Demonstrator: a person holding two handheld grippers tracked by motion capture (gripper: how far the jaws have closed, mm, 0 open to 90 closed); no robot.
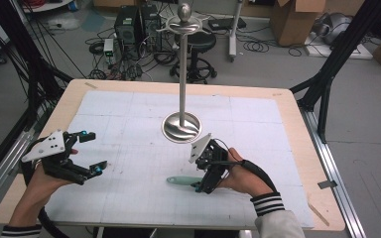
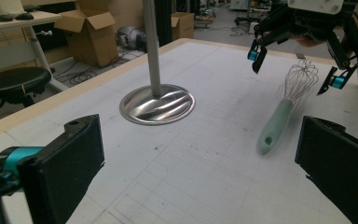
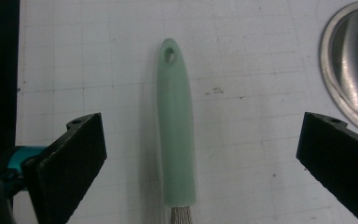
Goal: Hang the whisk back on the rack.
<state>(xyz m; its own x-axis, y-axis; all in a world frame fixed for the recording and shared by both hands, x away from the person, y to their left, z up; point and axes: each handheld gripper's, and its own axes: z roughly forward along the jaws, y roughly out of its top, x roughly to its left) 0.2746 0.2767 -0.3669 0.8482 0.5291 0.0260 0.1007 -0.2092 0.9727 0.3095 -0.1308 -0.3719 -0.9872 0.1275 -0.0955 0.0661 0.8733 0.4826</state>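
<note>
A whisk with a pale green handle (image 1: 181,181) lies flat on the white mat, its wire head toward the person's right hand. My right gripper (image 1: 204,178) hangs open just above it, pointing down. In the right gripper view the handle (image 3: 176,126) runs up the middle between the wide-apart jaws of the right gripper (image 3: 200,163), touching neither. My left gripper (image 1: 93,151) is held open over the left of the mat, empty. Its own view looks past its open jaws (image 2: 200,172) at the whisk (image 2: 275,126) and the right gripper (image 2: 294,70) above the wires.
A tall metal stand with a round base (image 1: 181,127) and hooked top (image 1: 183,22) rises at the mat's middle, just beyond the whisk; its base rim (image 3: 354,70) sits close to the right jaw. The white gridded mat (image 1: 129,114) covers a wooden table.
</note>
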